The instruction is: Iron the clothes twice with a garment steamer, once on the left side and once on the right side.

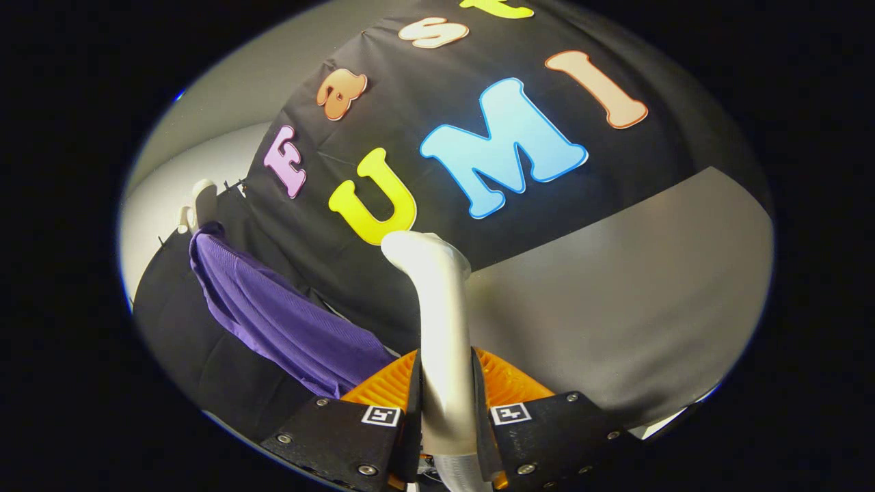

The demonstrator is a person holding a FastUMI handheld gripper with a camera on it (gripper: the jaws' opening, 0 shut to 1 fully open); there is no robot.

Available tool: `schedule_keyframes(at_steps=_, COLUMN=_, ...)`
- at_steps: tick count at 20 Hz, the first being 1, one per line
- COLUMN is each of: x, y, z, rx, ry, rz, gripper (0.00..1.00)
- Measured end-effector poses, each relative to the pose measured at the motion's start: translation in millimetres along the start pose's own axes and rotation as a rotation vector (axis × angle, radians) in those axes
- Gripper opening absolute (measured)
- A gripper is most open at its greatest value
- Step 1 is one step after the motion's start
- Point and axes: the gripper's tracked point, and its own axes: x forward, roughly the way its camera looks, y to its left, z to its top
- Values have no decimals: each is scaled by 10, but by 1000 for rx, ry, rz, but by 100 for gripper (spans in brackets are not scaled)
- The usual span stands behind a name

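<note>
Two orange ribbed fingers (383,386) of your tool (446,403) are clamped on the garment steamer (441,328), one pad pressed to each side of its pale silver-white handle. No gap shows between pads and handle on either side. Black mounting blocks with small square markers sit at the base of each finger.

Steamer: the handle rises straight out from between the fingers, then bends near its far end into a rounded white head (417,247). You have the head tipped toward the side where the garment hangs. It is apart from the fabric, not touching it.

Clothes: the purple garment (287,321) hangs to that side of the steamer, beyond the fingers, draped against the black cloth wall (437,225). Its fabric has a fine rib. Its lower edge ends just beside the nearer orange finger; contact cannot be told. At the top it hangs from a white hanger or hook (204,199), details too small to make out.

Surroundings: a grey panel (615,294) lies past the steamer on the other side, below the black cloth.
</note>
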Motion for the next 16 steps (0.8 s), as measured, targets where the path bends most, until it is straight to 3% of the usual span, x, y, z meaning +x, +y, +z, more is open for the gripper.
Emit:
schedule_keyframes(at_steps=5, x=-351, y=262, z=-434, rx=-7, ry=-23, rz=-37, gripper=34)
schedule_keyframes(at_steps=16, x=-806, y=666, z=-1386, rx=-60, ry=-171, rz=-207, gripper=33)
